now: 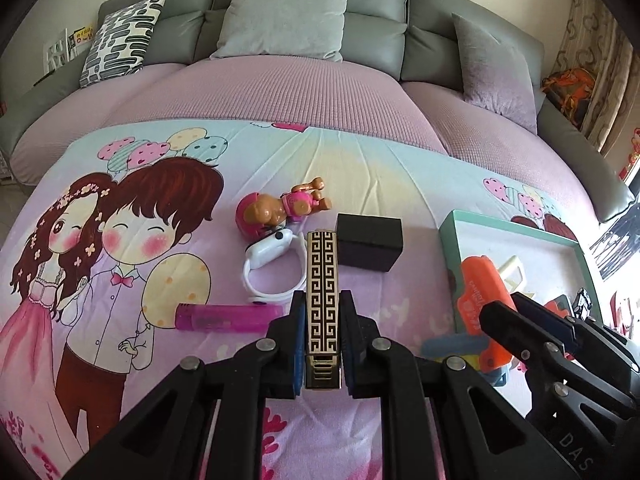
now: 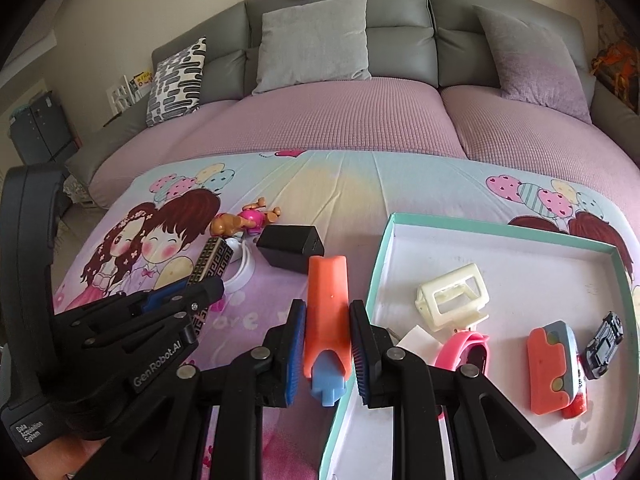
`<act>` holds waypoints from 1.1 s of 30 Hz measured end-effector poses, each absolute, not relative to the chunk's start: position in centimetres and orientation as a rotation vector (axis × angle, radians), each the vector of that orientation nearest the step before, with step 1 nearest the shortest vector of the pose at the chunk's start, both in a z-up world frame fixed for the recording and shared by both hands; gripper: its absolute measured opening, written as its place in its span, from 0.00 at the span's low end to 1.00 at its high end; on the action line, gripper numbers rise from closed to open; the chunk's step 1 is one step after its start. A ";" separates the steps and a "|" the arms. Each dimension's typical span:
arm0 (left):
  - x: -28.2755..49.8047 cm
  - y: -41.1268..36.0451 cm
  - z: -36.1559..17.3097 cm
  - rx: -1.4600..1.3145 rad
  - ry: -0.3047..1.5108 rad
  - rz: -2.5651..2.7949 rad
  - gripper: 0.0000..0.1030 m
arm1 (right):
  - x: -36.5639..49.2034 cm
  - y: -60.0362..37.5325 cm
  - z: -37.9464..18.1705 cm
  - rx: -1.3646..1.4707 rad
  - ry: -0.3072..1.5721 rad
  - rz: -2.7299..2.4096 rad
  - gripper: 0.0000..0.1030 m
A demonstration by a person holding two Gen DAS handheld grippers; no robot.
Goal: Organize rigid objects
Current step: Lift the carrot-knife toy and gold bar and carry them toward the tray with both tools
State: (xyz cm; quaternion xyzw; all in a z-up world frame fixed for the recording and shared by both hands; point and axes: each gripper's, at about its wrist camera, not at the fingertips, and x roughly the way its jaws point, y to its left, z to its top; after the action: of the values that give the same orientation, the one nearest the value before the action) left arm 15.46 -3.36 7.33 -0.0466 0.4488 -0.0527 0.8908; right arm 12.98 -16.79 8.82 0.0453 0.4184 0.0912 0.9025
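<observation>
Your left gripper [image 1: 323,312] is clamped on the gold-patterned bar [image 1: 322,280], and your right gripper [image 2: 326,320] is closed tight around the orange and blue toy [image 2: 326,312], both near the tray [image 2: 384,256] on the right. The long bar could pivot in the pads, and with the two grippers so close together you risk knocking them as you reach for the tray.

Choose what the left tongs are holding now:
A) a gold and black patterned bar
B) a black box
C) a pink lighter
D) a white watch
A: the left tongs are shut on the gold and black patterned bar, while the pink lighter, black box and white watch lie on the bedsheet.
</observation>
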 end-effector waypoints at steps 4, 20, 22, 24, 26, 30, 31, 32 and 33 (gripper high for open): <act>15.4 -3.5 7.6 -0.091 0.924 -0.106 0.15 | 12.8 -17.1 9.3 0.105 0.850 0.193 0.23; 15.4 -2.9 7.4 -0.105 0.934 -0.093 0.15 | 13.3 -16.8 8.4 0.101 0.906 0.226 0.23; 15.4 -2.6 7.3 -0.113 0.937 -0.085 0.15 | 13.3 -16.6 8.0 0.092 0.930 0.237 0.23; 15.4 -2.2 7.2 -0.120 0.942 -0.076 0.15 | 13.3 -16.0 7.5 0.069 0.948 0.241 0.23; 15.3 -1.8 7.2 -0.128 0.944 -0.069 0.15 | 13.1 -15.5 7.1 0.050 0.968 0.248 0.23; 15.2 -1.3 6.8 -0.144 0.960 -0.075 0.15 | 12.9 -14.8 7.0 0.027 0.985 0.242 0.23; 15.1 -1.2 6.7 -0.145 0.968 -0.079 0.15 | 12.8 -14.7 7.0 0.021 0.989 0.241 0.23; 15.1 -1.1 6.5 -0.146 0.975 -0.082 0.15 | 12.7 -14.5 6.9 0.012 0.997 0.238 0.23; 15.0 -1.0 6.4 -0.147 0.980 -0.082 0.15 | 12.5 -14.3 6.8 0.006 1.002 0.234 0.23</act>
State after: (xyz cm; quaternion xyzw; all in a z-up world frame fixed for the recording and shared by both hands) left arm 15.01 -1.01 6.39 -0.0707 0.4701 -0.0394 0.8789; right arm 12.49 -14.34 6.80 0.0027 0.4791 0.1120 0.8706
